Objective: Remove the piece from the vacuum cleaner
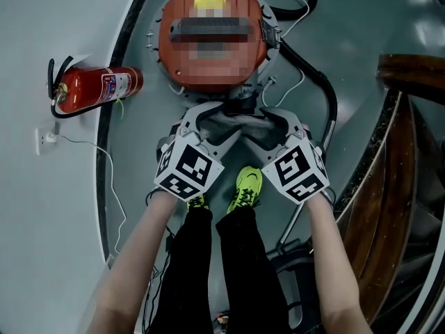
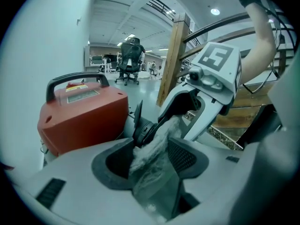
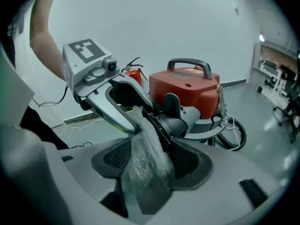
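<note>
**A:** Where is the piece?

**B:** The grey, fuzzy piece [image 1: 240, 122] is bunched at the front of the red vacuum cleaner [image 1: 208, 65]. It lies against the cleaner's black inlet [image 3: 176, 124], on the side facing the person's yellow shoes [image 1: 247, 186].

**A:** And the grippers?

**B:** Both meet at that same front side, angled down. The left gripper [image 2: 150, 150] comes in from the cleaner's left in the head view, and the right gripper [image 3: 152, 157] from the other side. Their tips are close together around the piece.

**A:** Is either one clamped on it?

**B:** No. The left gripper's jaws stand wide and the piece runs down through the gap, brushing the pads without being squeezed. The right gripper looks much the same: wide jaws, with the fabric hanging loosely between them. The fabric stretches from one gripper's jaws across to the other's.

**A:** Is the cleaner upright?

**B:** Yes, it stands on the floor [image 1: 42, 19] with its handle on top.

**A:** Anything else close by?

**B:** A red fire extinguisher [image 1: 97, 89] lies on its side on the floor, just left of the cleaner in the head view and apart from it.
</note>
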A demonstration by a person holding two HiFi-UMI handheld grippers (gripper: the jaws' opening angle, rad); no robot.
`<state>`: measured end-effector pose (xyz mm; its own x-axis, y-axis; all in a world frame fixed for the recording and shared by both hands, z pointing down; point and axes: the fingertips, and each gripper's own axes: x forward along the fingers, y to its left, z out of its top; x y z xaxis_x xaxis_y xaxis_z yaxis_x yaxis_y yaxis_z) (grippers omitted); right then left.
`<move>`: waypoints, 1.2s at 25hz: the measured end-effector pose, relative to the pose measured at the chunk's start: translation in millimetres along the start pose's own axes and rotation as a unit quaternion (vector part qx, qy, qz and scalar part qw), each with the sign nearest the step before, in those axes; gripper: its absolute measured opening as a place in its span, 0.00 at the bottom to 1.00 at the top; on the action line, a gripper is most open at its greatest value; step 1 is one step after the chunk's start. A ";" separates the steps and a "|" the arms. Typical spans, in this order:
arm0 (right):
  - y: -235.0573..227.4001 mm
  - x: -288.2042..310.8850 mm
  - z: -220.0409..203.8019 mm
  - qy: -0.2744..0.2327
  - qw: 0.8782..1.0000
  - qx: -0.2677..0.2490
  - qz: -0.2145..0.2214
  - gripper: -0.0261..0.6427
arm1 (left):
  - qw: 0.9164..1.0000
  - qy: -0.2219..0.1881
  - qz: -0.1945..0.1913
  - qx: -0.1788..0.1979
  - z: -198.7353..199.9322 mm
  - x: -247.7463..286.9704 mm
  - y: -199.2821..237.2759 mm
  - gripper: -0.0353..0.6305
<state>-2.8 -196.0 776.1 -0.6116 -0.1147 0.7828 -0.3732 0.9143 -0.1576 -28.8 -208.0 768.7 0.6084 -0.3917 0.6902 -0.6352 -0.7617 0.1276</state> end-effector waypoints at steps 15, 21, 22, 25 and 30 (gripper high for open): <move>-2.5 0.9 1.3 0.004 1.000 -0.025 -0.005 0.37 | 1.000 -0.002 -0.003 -0.006 0.5 0.5 -5.8 0.32; -0.4 -2.4 -1.4 0.003 1.000 -0.027 -0.011 0.31 | 1.000 -0.002 0.001 -0.002 0.6 -0.3 -9.4 0.29; -0.4 -3.1 -1.3 0.004 0.999 -0.029 -0.013 0.30 | 1.000 -0.001 0.002 0.000 0.4 -0.6 -10.1 0.29; 0.8 -5.5 -2.1 0.004 0.999 -0.034 -0.014 0.23 | 1.000 0.003 0.003 0.001 -1.1 -1.6 -12.6 0.28; 4.1 -8.0 -3.7 0.011 0.999 -0.047 -0.016 0.20 | 1.000 0.004 0.005 -0.001 -1.8 -4.3 -16.9 0.27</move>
<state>3.1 -189.9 771.4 -0.5837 -0.1374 0.8002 -0.3254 0.9425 -0.0755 -21.5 -192.5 764.8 0.5975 -0.3955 0.6976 -0.6424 -0.7568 0.1211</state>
